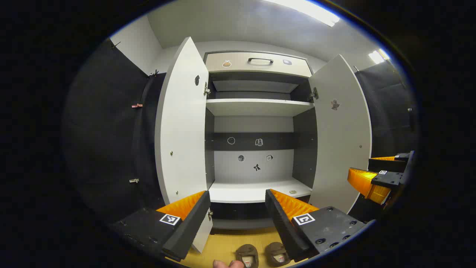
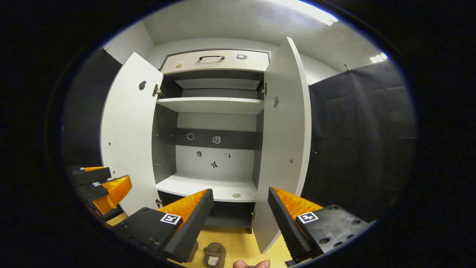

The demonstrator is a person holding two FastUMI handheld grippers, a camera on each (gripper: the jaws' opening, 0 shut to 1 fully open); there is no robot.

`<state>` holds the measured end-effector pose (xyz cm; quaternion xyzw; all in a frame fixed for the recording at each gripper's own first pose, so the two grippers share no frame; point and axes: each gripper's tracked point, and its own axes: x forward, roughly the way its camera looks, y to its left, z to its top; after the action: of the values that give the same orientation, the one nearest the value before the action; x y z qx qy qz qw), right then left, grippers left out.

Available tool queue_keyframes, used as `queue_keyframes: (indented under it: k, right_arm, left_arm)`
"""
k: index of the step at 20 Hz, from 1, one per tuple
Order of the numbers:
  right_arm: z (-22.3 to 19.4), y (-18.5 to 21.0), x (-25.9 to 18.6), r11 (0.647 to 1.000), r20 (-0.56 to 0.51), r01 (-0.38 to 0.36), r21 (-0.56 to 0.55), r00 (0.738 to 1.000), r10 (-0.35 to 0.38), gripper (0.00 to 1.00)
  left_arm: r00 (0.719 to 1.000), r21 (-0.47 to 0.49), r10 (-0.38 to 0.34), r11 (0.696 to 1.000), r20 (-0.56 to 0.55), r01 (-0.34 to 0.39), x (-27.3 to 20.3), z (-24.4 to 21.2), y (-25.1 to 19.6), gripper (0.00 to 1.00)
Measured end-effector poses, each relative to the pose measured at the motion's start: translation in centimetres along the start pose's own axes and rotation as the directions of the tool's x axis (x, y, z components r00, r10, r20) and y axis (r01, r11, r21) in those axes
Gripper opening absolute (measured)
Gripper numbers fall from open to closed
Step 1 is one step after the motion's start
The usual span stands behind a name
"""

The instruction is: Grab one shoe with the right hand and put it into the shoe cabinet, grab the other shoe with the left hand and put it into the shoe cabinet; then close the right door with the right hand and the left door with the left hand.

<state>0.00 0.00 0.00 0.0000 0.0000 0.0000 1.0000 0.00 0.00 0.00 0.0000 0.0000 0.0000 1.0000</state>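
both grippers (image 1: 238, 212) (image 2: 241, 210) released, two shoes (image 1: 247, 255) on floor, shoe cabinet (image 1: 256, 191) doors open, shelves bare

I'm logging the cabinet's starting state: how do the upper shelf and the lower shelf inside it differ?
The upper shelf sits just under the drawer with a shallow space above it; the lower shelf has a much taller space above it. The lower shelf carries a small round thing near its front right; the upper shelf's visible front edge shows nothing on it. Both are white, span the cabinet's width, and hold no shoe.
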Motion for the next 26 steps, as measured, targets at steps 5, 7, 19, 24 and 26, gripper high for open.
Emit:
queue_keyframes:
  k: [5,7,19,24,26]
  right_arm:
    - [0.2,0.4,0.0,1.000,0.007,0.002,0.007,1.000,-0.002,0.97]
    - [0.3,0.5,-0.1,1.000,0.012,0.001,0.006,1.000,-0.001,0.97]
    - [0.0,1.3,0.0,1.000,0.011,-0.009,-0.002,1.000,0.009,0.97]
    - [-2.9,3.1,0.2,0.998,-0.065,-0.053,0.026,0.996,0.054,0.98]
    - [-6.3,4.2,0.1,0.996,-0.154,-0.081,0.041,0.984,0.086,0.98]
  left_arm:
    - [1.000,-0.004,0.000,1.000,-0.003,0.000,-0.2,-0.1,0.4,0.94]
    - [1.000,0.000,-0.001,1.000,0.001,0.001,-0.3,0.1,0.4,0.95]
    - [1.000,0.002,-0.003,1.000,0.022,0.003,-0.5,0.7,0.9,0.95]
    - [0.999,0.002,0.017,1.000,0.043,-0.017,-0.6,1.1,2.0,0.95]
    - [0.999,0.009,0.029,1.000,0.042,-0.030,-0.5,0.9,2.6,0.95]
